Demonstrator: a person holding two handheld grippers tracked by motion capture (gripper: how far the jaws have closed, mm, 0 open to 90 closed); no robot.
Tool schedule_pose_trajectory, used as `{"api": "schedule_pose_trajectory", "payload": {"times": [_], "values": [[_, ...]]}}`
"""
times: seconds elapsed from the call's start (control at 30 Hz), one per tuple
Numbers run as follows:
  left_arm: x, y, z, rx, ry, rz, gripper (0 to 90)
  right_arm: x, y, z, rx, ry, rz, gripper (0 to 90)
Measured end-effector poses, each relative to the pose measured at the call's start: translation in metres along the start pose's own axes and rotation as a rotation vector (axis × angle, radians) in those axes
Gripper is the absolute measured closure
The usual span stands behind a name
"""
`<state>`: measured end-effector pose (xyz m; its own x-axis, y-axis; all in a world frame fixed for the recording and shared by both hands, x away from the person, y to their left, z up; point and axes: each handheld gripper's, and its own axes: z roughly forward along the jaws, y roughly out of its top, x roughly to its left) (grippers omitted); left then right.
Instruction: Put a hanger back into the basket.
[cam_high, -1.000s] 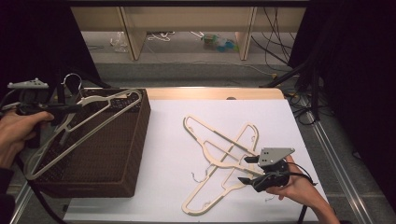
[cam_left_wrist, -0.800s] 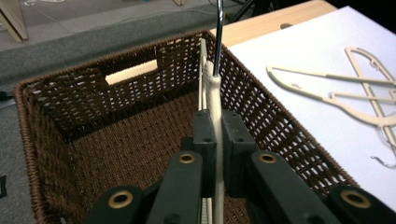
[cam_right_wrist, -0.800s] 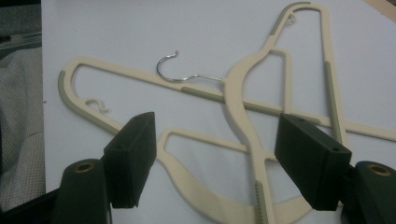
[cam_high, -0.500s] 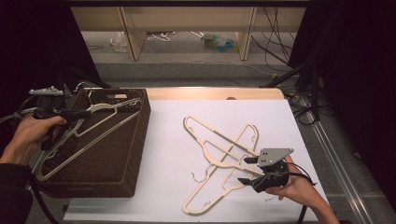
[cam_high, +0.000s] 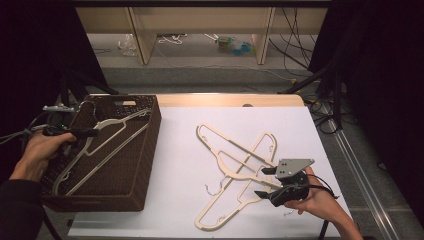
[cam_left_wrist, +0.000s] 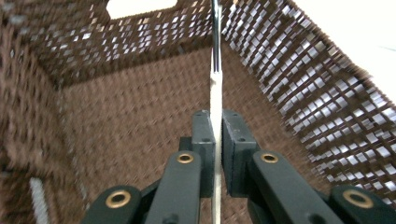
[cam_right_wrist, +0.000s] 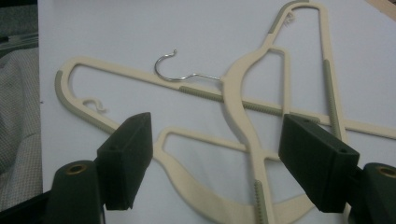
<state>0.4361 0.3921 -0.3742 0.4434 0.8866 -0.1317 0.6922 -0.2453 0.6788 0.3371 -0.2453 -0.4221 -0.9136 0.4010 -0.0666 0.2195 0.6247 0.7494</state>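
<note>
A cream hanger (cam_high: 107, 145) lies tilted inside the dark brown wicker basket (cam_high: 152, 150) at the table's left. My left gripper (cam_high: 91, 133) is shut on it near the neck. In the left gripper view the pads pinch the hanger's thin edge (cam_left_wrist: 215, 93) over the basket floor (cam_left_wrist: 116, 140), and the jaws have just eased open a trace. Two more cream hangers (cam_high: 235, 160) lie crossed on the white table top (cam_high: 180, 150). My right gripper (cam_high: 263, 182) hovers at their near right end, open, its jaws just opened wider. Hanger arms (cam_right_wrist: 238, 112) lie below its gap (cam_right_wrist: 219, 154).
A wooden strip (cam_high: 225, 100) edges the table's far side. Beyond it stands a low shelf unit (cam_high: 200, 30) with cables and clutter on the floor. More cables (cam_high: 325, 115) hang off the right edge. A grey cloth (cam_right_wrist: 18, 130) shows at the left of the right gripper view.
My left hand has come down and carried the hanger from above the basket's rim into the basket. The right hand and the two hangers on the table have stayed put.
</note>
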Motion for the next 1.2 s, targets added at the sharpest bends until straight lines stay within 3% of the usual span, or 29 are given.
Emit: {"api": "schedule_pose_trajectory", "payload": {"times": [0.23,0.3,0.43,0.5,0.53,0.63,0.67,0.73,0.8,0.83,0.87,1.03,1.2], "values": [[0.011,-0.013,0.007,0.022,0.038,-0.026,81.9,-0.001,0.000,0.000,-0.006,-0.010,0.012,24.8],[0.013,-0.013,0.007,0.018,0.052,-0.011,81.3,-0.001,0.000,0.000,-0.006,-0.014,0.014,24.3],[0.014,-0.014,0.009,0.027,0.061,-0.029,80.1,-0.001,0.000,0.001,-0.004,-0.015,0.013,24.2],[0.013,-0.015,0.011,0.032,0.088,-0.026,79.1,-0.001,0.000,0.001,-0.003,-0.015,0.013,24.2],[0.013,-0.016,0.014,0.026,0.129,-0.023,78.8,-0.001,0.000,0.001,-0.004,-0.015,0.013,24.2],[0.013,-0.018,0.017,0.026,0.151,-0.036,76.4,-0.001,0.000,0.001,-0.003,-0.016,0.013,24.3],[0.014,-0.020,0.019,0.011,0.160,-0.044,71.8,-0.001,0.000,0.001,-0.003,-0.016,0.013,24.3],[0.016,-0.021,0.019,0.018,0.196,-0.053,68.4,-0.001,0.000,0.001,-0.007,-0.016,0.014,24.3],[0.017,-0.020,0.014,0.034,0.201,-0.063,66.7,-0.001,-0.001,0.000,-0.005,-0.015,0.016,24.3],[0.016,-0.020,0.011,0.025,0.207,-0.067,56.1,-0.002,-0.001,0.000,-0.006,-0.017,0.019,24.3],[0.014,-0.020,0.008,0.013,0.214,-0.076,56.1,-0.002,-0.001,0.000,-0.006,-0.017,0.019,24.3],[-0.004,-0.016,-0.014,-0.053,0.204,-0.038,47.4,-0.002,-0.001,0.000,0.001,-0.021,0.020,24.3],[-0.037,-0.012,-0.039,-0.197,0.225,-0.016,39.8,-0.002,0.000,0.000,-0.010,-0.027,0.020,24.2]]}}
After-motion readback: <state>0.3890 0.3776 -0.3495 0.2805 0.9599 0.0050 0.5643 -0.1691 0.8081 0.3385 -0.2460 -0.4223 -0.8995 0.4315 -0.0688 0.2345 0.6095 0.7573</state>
